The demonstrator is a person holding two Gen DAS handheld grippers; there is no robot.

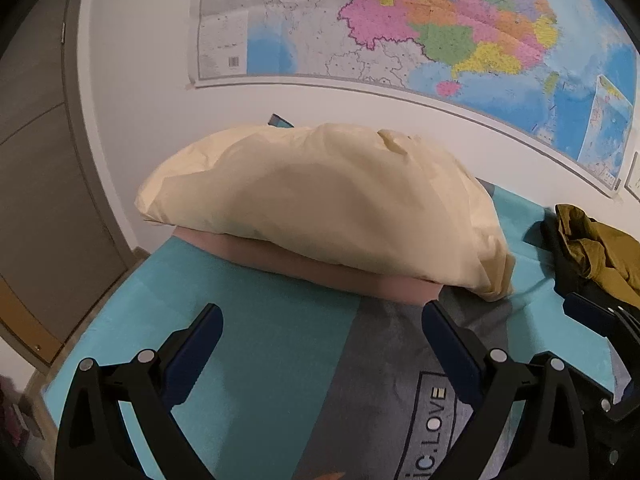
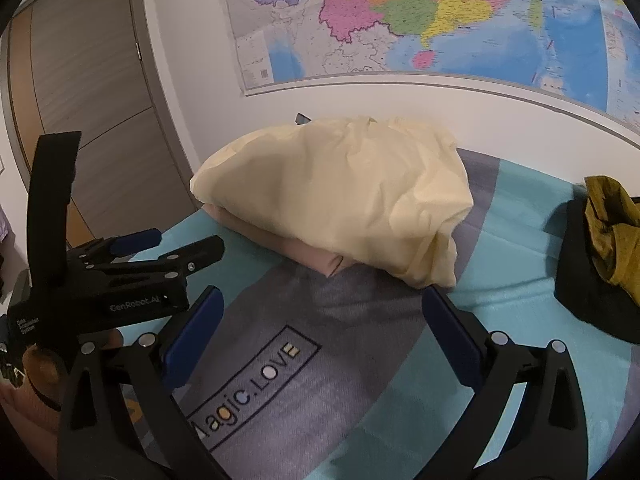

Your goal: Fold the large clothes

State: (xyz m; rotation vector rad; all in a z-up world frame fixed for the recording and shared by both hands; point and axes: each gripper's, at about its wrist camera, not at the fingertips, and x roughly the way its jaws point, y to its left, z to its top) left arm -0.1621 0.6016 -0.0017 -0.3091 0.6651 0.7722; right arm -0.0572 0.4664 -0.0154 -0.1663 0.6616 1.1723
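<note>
While both tools hang empty above the bench:
Left tool point(image 1: 320, 324): spread wide, released.
Right tool point(image 2: 320, 308): likewise released.
Folded clothes: cream garment point(image 1: 320, 200) stacked on a pink one point(image 1: 320, 270), by the wall.
Next garment: olive heap point(image 2: 612, 232) (unfolded); lift by its corners, spread flat first.
Writing: "Magic.LOVE" on mat point(image 2: 256, 384); "GenRobot.AI" on the left tool.

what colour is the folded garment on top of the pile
Pale cream yellow; clearest in the right wrist view.
</note>
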